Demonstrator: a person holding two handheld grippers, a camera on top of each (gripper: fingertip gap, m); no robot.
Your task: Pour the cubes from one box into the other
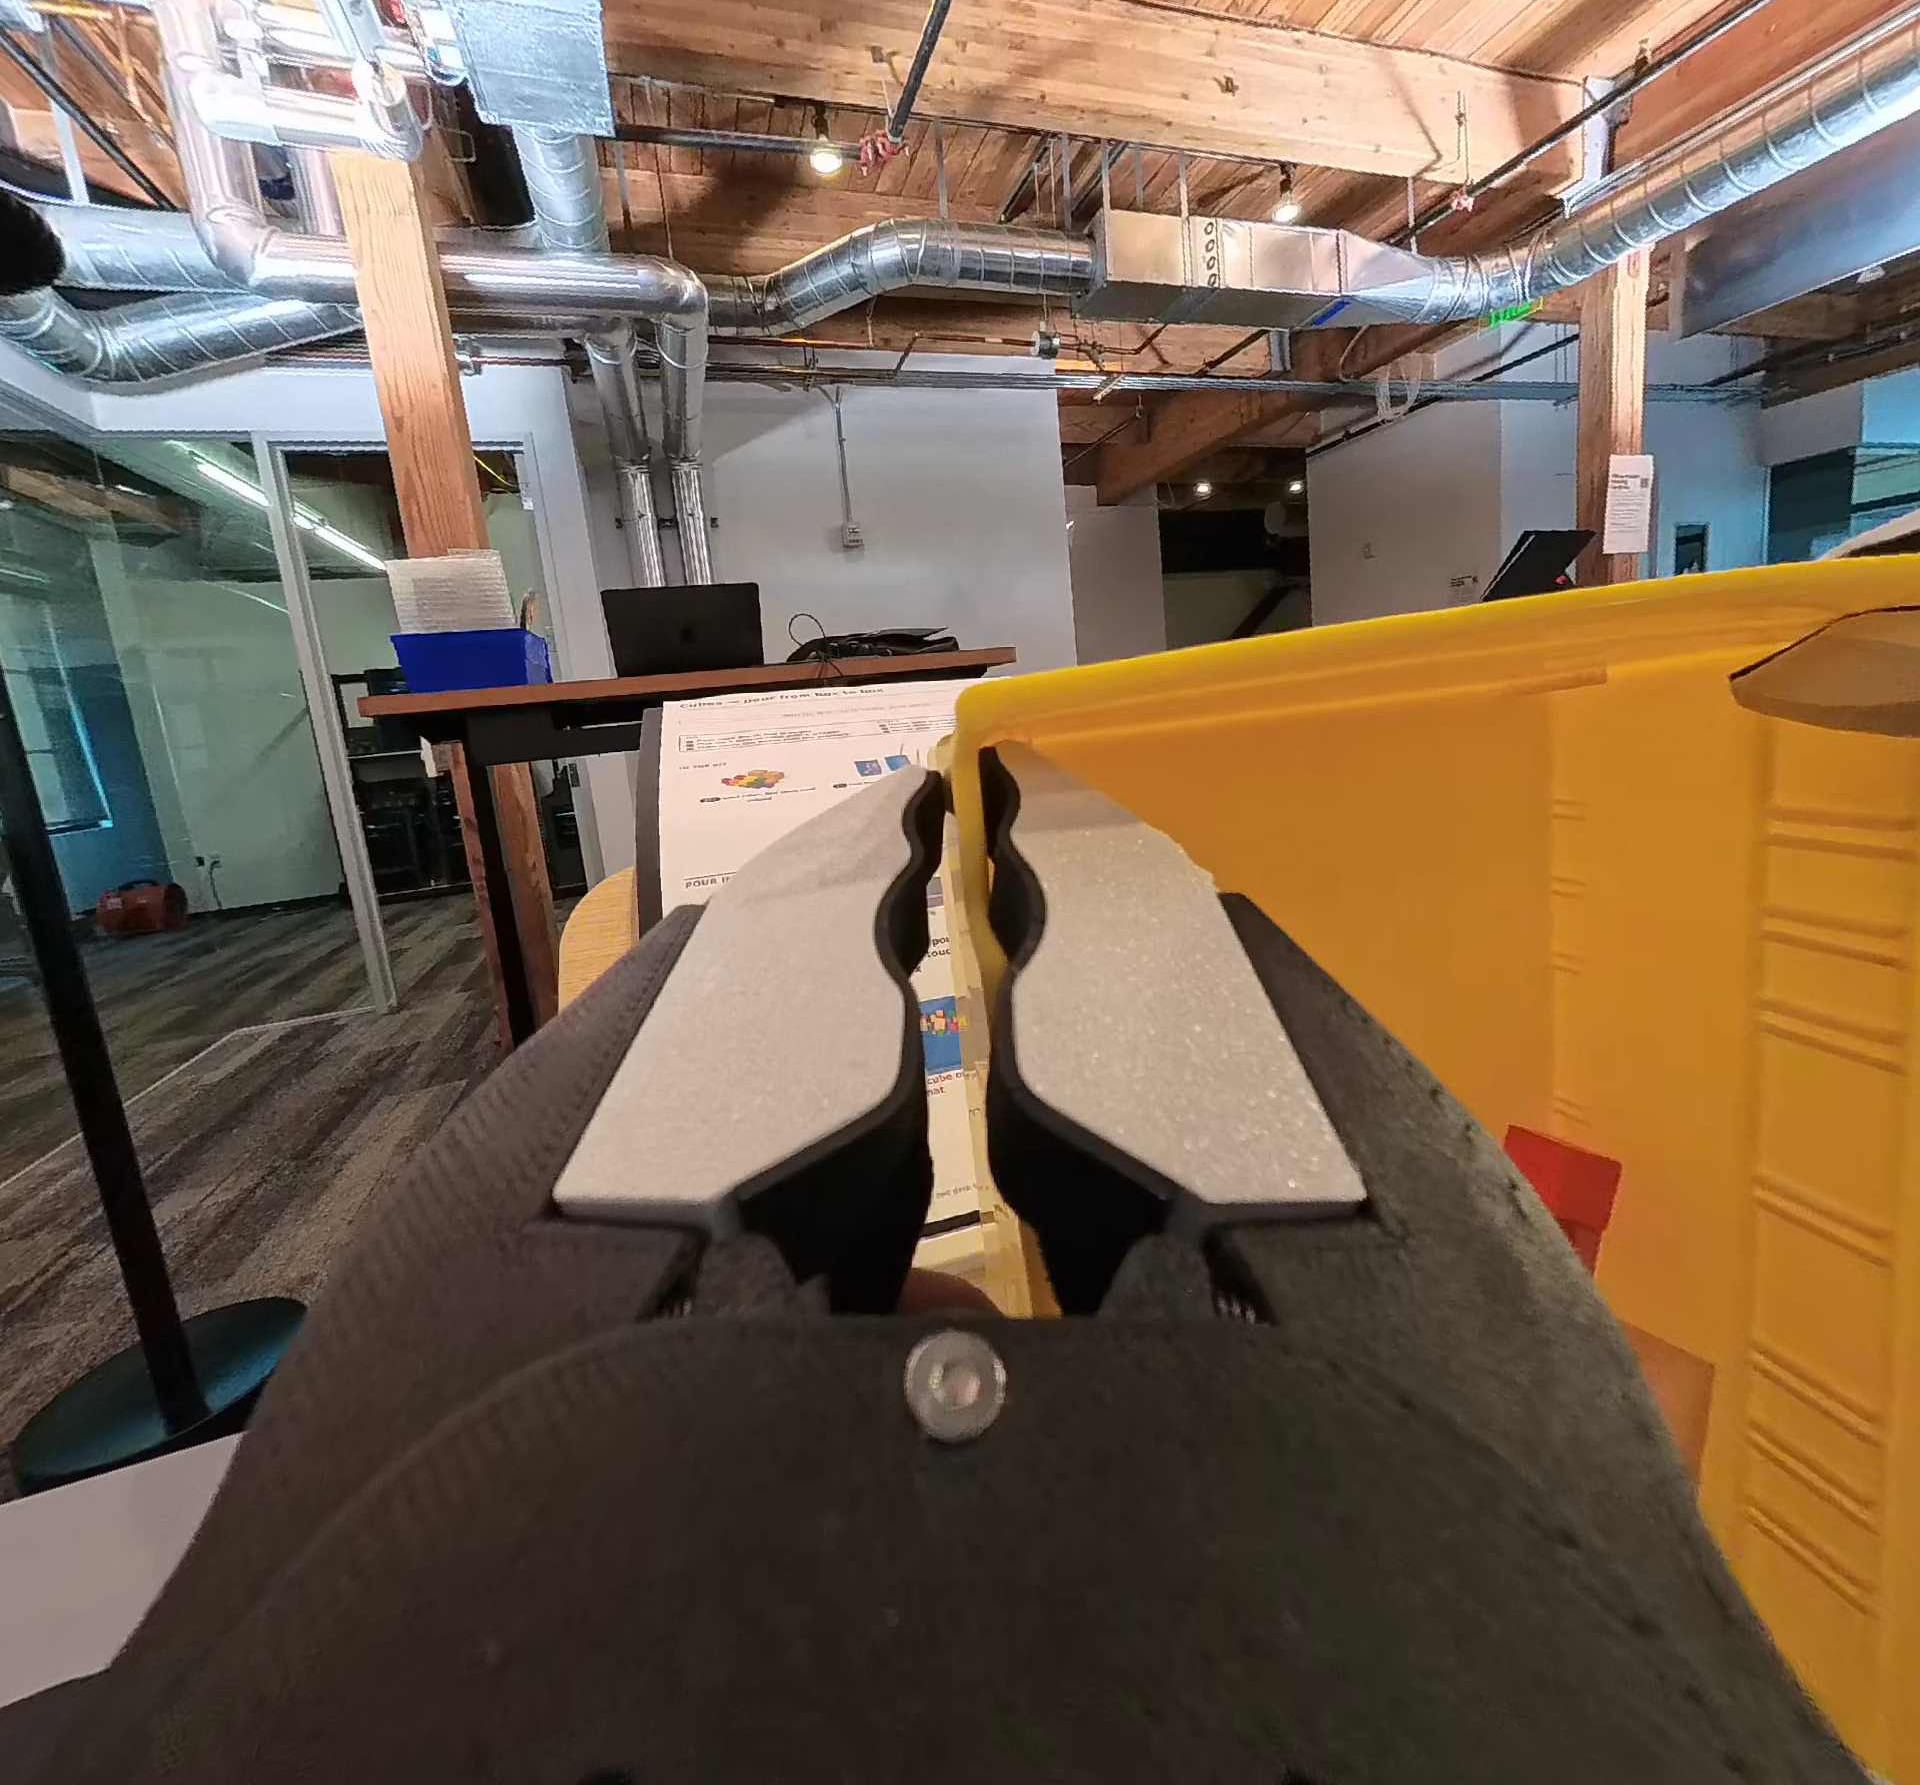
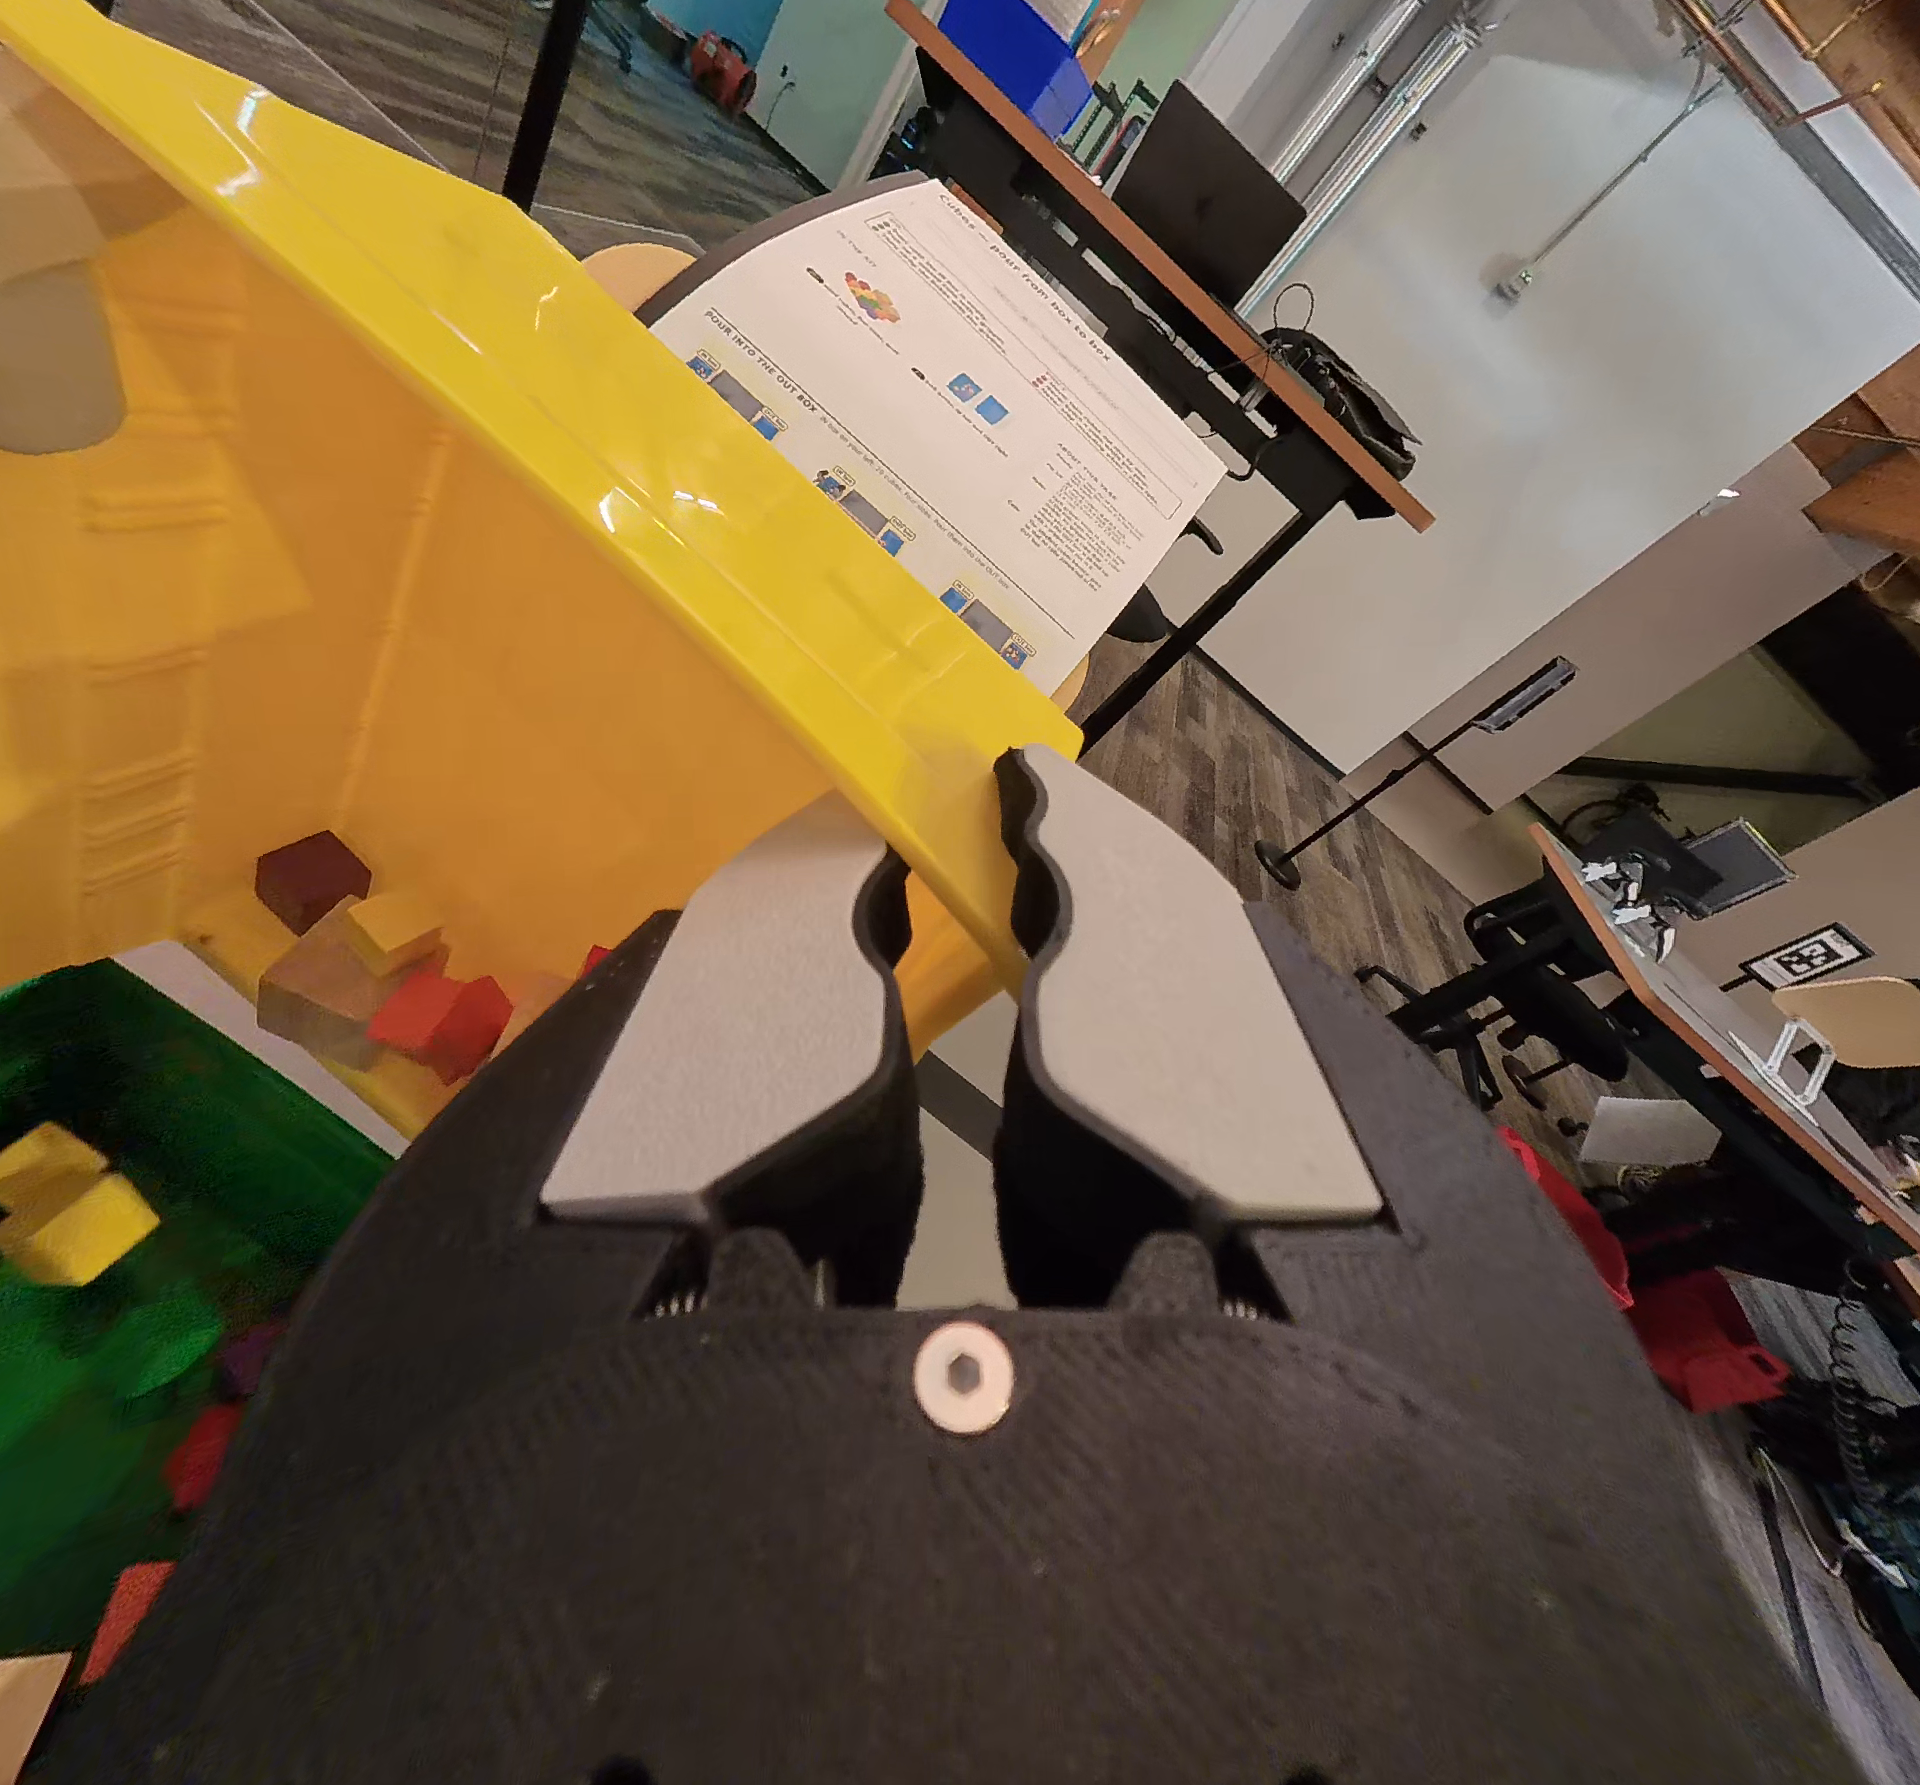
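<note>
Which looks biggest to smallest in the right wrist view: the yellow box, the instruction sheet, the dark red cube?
1. Yellow box, though nearness to the camera inflates it.
2. Instruction sheet, farther off.
3. Dark red cube inside the box.

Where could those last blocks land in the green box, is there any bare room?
The green box shows open floor along its near-top edge, just under the tipped yellow box. Lower down it is crowded with yellow, red and purple blocks. A few blocks sit bunched in the yellow box's low corner. Both tools, left and right, pinch its rim.
</note>
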